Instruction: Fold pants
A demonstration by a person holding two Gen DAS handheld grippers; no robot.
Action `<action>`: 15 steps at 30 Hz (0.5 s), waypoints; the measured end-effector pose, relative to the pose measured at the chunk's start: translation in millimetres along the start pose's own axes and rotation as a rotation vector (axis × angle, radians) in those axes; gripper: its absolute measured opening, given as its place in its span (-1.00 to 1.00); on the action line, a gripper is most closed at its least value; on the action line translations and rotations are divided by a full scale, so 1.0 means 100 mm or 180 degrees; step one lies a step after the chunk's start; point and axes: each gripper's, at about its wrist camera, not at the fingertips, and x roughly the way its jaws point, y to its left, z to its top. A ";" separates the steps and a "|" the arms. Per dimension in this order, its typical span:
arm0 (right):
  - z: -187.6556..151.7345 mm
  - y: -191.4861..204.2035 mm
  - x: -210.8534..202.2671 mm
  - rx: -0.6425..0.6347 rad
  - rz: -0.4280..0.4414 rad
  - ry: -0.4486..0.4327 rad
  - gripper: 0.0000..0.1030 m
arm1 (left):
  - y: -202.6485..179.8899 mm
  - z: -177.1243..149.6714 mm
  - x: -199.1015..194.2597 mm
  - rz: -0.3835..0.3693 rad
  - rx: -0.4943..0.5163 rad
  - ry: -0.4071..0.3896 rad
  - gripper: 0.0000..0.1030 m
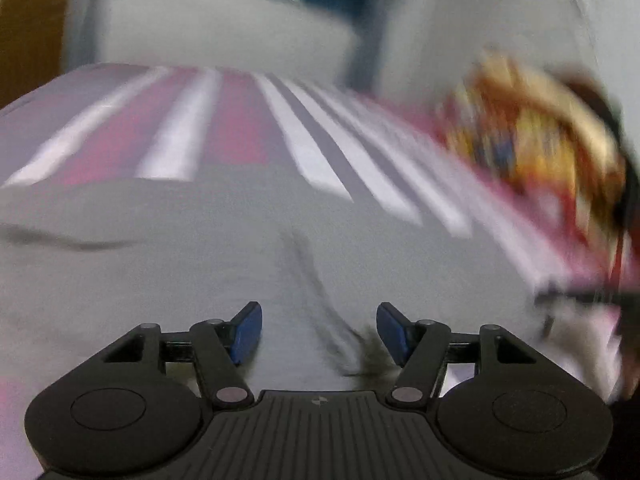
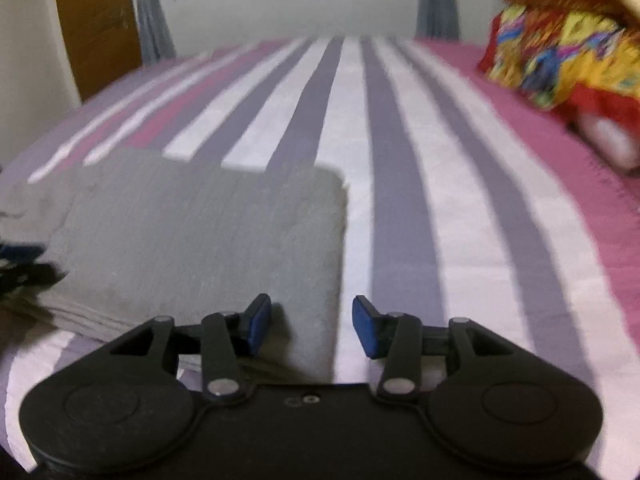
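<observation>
The grey pants [image 2: 200, 236] lie folded into a thick rectangle on the striped bed sheet [image 2: 400, 184]. In the left wrist view the pants [image 1: 224, 248] fill the near half, with a dark crease running down the middle. My left gripper [image 1: 319, 332] is open and empty, just above the grey cloth. My right gripper [image 2: 312, 330] is open and empty, over the near right corner of the folded pants. Part of the left gripper [image 2: 24, 268] shows blurred at the left edge of the right wrist view.
A bright yellow and red patterned pillow [image 2: 560, 52] lies at the bed's far right, also in the left wrist view [image 1: 532, 144], blurred. A wooden door [image 2: 96, 20], grey curtains [image 2: 154, 12] and a window wall stand behind the bed.
</observation>
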 end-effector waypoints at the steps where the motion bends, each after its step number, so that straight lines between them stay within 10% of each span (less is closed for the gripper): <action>1: 0.00 -0.04 -0.06 0.0048 0.0012 -0.0047 -0.13 | 0.21 -0.02 -0.21 0.0005 -0.0228 -0.0170 0.24; 9: -0.01 -0.22 -0.08 0.0357 -0.0070 0.0021 -0.12 | 2.00 -0.59 -0.90 0.0109 -0.2425 -0.0691 0.23; 15: -0.05 -0.28 -0.13 0.0490 -0.0169 -0.0037 -0.12 | 2.56 -0.77 -0.48 -0.0444 -0.3115 -0.0755 0.23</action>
